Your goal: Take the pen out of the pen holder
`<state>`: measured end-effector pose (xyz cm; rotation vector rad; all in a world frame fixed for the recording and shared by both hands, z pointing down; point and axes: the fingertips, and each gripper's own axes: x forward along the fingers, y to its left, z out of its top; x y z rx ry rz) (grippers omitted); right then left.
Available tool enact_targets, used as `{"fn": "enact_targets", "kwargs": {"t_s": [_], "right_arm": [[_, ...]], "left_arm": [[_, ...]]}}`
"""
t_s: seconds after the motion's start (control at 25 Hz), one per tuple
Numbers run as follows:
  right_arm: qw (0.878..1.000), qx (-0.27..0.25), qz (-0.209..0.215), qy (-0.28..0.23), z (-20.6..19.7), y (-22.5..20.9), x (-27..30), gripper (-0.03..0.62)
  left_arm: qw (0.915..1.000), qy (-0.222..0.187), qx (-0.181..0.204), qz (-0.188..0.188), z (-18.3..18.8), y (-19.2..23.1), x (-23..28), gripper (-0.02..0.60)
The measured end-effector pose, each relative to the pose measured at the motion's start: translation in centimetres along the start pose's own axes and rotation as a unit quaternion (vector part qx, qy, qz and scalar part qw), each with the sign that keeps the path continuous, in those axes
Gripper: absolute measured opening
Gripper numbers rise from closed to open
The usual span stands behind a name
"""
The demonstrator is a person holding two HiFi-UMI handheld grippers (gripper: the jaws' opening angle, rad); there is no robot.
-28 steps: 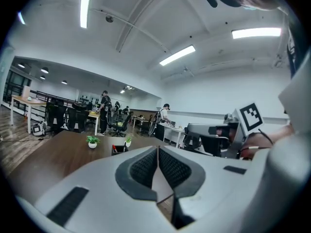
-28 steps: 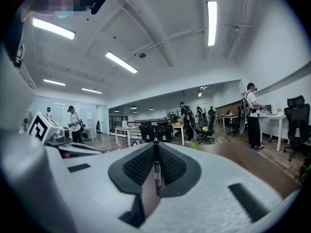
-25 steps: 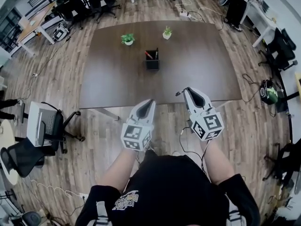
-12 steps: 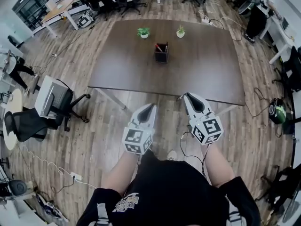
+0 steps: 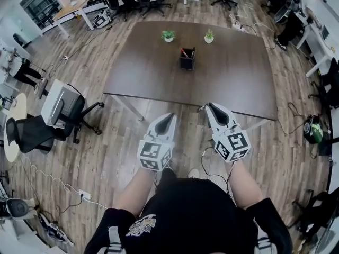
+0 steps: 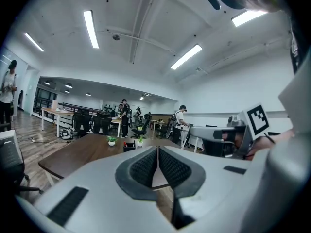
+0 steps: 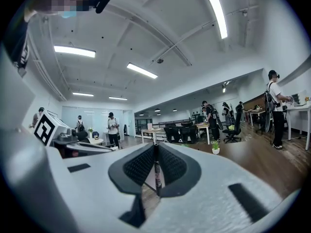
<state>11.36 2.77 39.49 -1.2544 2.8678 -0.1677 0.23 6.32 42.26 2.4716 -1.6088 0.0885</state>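
While the pen holder [image 5: 186, 63], pens [image 5: 184, 52] inside, stands toward the far side of the table [image 5: 233, 75], left gripper [image 5: 170, 116] hangs clenched empty and right gripper [image 5: 208, 106] clamps a thin dark stick [image 7: 156, 174] short of its near edge; a reach with jaws already occupied could topple the holder.

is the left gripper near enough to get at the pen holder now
Probably not yet: the left gripper hangs over the floor short of the table, and the pen holder stands far across it. Nothing blocks the way.

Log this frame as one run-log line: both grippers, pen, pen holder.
left gripper: shut, empty | right gripper: shut on pen | pen holder: on table, ahead of both grippers, contains other pens
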Motion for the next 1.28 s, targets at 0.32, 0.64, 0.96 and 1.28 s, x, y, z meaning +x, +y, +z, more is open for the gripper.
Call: {"fn": "enact_targets", "kwargs": {"t_s": [0.32, 0.64, 0.96, 1.28], "right_arm": [[1.000, 0.007, -0.010, 0.003, -0.2, -0.6, -0.1, 0.035], [1.000, 0.008, -0.010, 0.001, -0.1, -0.7, -0.2, 0.035], [1.000, 0.007, -0.008, -0.001, -0.2, -0.3, -1.0, 0.035], [1.000, 0.007, -0.009, -0.002, -0.3, 0.0, -2.0, 0.035]], "left_arm": [[1.0000, 0.004, -0.002, -0.008, 0.0, -0.2, 0.5, 0.012], [1.0000, 0.002, -0.003, -0.006, 0.1, -0.3, 0.5, 0.012], [1.0000, 0.000, -0.002, -0.004, -0.2, -0.9, -0.1, 0.012], [1.0000, -0.002, -0.002, -0.004, -0.5, -1.6, -0.9, 0.012]]}}
